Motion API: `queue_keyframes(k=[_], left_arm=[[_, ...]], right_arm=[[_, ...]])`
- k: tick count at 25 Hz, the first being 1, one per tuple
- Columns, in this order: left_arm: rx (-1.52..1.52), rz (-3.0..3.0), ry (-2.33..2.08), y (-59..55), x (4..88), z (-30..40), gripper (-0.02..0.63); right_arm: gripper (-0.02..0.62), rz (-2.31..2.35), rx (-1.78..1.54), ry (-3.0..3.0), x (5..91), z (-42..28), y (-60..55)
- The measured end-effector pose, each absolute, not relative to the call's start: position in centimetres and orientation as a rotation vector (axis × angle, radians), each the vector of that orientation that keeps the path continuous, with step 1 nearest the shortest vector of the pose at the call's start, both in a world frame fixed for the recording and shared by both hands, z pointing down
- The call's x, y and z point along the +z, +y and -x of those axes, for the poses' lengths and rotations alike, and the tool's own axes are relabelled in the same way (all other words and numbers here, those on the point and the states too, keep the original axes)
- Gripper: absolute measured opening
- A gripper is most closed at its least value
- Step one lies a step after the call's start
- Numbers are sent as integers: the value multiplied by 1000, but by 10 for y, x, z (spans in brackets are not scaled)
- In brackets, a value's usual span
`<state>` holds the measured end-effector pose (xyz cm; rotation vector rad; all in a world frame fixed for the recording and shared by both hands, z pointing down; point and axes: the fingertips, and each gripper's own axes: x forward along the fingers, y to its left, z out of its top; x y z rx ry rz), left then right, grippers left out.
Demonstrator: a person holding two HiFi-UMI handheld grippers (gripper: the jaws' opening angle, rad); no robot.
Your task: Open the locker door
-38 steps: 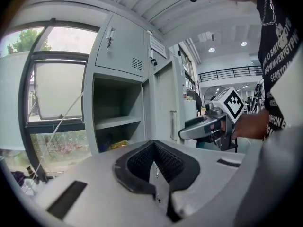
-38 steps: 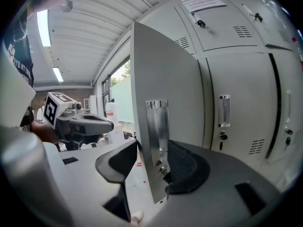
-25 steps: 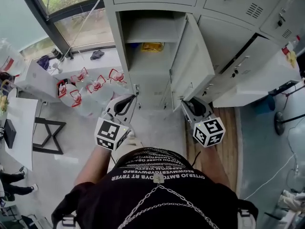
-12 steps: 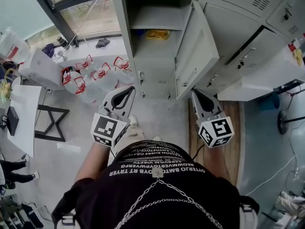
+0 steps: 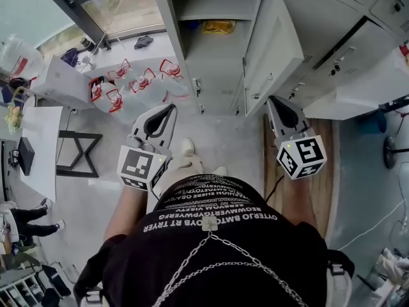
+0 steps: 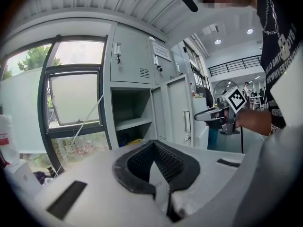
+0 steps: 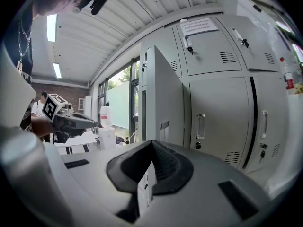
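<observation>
Head view | locker door (image 5: pixel 276 47) open | yellow item (image 5: pixel 219 26) inside | left tongs (image 5: pixel 172 107), right tongs (image 5: pixel 272 99) closed, empty

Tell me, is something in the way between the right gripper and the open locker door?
No, nothing visible is in the way. The right gripper, jaws shut and empty, hangs apart from the open locker door, with only bare floor showing below the gap.
</observation>
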<state>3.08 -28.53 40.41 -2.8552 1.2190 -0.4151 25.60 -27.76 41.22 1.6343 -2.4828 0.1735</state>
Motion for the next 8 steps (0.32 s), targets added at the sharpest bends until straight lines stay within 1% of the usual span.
queue_keyframes(k=[8], left_arm=[[-443, 2870, 1183, -304, 410, -32, 3]], right_arm=[[-3, -1595, 180, -2528, 410, -235, -284]])
